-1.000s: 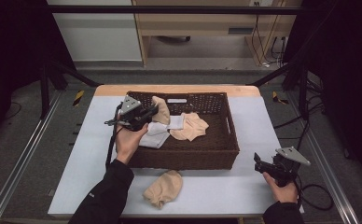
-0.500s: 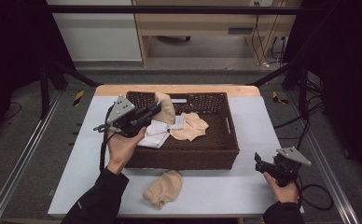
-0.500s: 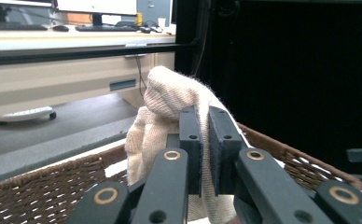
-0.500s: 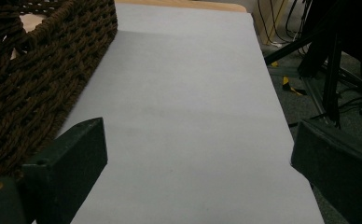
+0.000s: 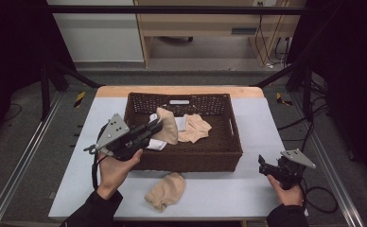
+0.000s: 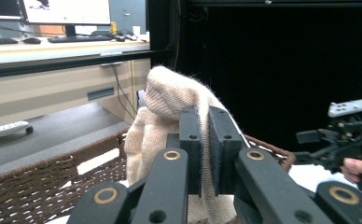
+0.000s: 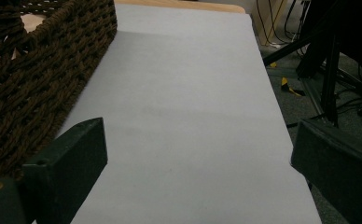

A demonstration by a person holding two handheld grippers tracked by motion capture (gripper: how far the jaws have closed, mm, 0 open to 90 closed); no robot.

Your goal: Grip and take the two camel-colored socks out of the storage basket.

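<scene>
High view overhead; gripper views close, low, sharing basket (image 5: 186,156).

A beige knitted sock (image 5: 166,126) is hanging limp over the left part of the brown wicker basket (image 5: 233,142), pinched near its top edge and lifted off the basket's floor. Its fuzzy ribbed fabric (image 6: 160,116) is drooping down in folds inside the basket's rim.

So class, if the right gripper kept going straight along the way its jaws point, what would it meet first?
Probably nothing: the right gripper, jaws open, points along bare table, with the basket off to one side; depth is hard to judge.
</scene>
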